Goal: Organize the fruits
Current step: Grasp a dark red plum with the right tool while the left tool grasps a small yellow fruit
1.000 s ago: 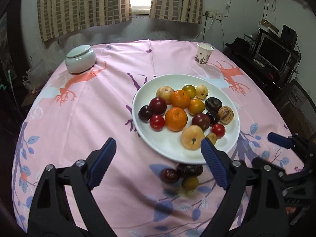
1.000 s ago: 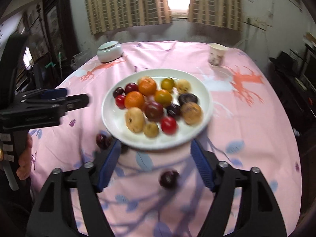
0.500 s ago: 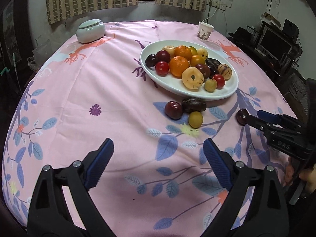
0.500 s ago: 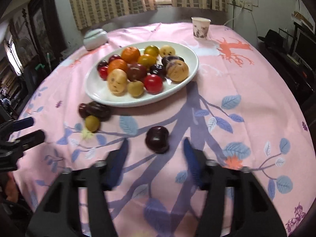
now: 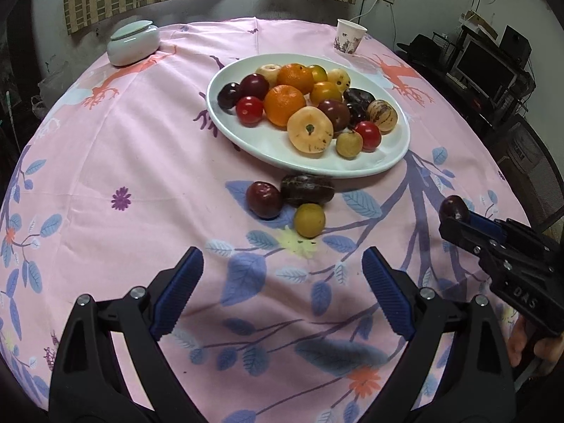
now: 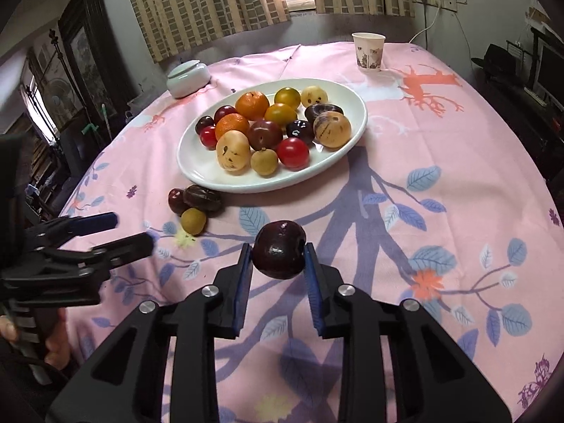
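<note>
A white oval plate (image 5: 394, 162) (image 6: 197, 172) holds several oranges, plums, tomatoes and yellow fruits. Three loose fruits lie on the pink cloth just in front of it: a red plum (image 5: 263, 200) (image 6: 175, 199), a dark oblong fruit (image 5: 307, 189) (image 6: 203, 197) and a small yellow fruit (image 5: 309, 220) (image 6: 193, 221). My right gripper (image 6: 279, 255) is shut on a dark plum (image 6: 279, 254) (image 5: 454, 208), held just above the cloth near the table's front. My left gripper (image 5: 282, 282) is open and empty, short of the loose fruits; it also shows in the right wrist view (image 6: 120, 232).
A pale lidded jar (image 5: 133, 43) (image 6: 187, 79) stands at the back left. A paper cup (image 5: 349, 37) (image 6: 368, 51) stands at the back right. The round table's edge drops off on all sides; furniture and a monitor (image 5: 483, 70) stand to the right.
My right gripper has closed on the dark plum and lifted it off the cloth. My left gripper has moved slightly closer to the loose fruits and stays open.
</note>
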`<state>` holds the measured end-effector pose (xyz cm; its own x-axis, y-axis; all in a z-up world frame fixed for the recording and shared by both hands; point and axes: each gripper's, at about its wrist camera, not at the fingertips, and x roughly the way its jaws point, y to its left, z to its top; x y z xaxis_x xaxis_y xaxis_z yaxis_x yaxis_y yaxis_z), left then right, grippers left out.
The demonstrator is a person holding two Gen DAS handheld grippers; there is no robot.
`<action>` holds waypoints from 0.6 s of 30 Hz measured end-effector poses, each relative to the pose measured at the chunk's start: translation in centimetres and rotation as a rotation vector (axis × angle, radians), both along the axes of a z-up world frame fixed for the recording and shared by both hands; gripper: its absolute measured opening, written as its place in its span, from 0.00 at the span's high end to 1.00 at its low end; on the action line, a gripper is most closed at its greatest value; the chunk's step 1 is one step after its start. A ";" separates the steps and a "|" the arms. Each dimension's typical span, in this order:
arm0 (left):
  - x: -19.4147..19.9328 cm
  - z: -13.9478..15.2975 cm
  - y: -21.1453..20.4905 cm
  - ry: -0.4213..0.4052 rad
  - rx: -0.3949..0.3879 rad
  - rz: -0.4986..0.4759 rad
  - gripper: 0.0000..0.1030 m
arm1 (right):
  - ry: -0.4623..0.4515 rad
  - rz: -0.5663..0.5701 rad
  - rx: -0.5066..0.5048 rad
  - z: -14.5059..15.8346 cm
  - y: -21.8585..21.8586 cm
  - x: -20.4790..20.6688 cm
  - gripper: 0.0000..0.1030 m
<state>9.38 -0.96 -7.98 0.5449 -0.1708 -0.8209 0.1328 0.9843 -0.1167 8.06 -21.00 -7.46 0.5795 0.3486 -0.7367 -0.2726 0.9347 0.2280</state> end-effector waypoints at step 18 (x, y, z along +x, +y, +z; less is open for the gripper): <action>3.4 -3.0 -3.0 0.033 0.044 -0.003 0.76 | 0.010 -0.034 0.114 0.1 -4.4 -2.4 0.72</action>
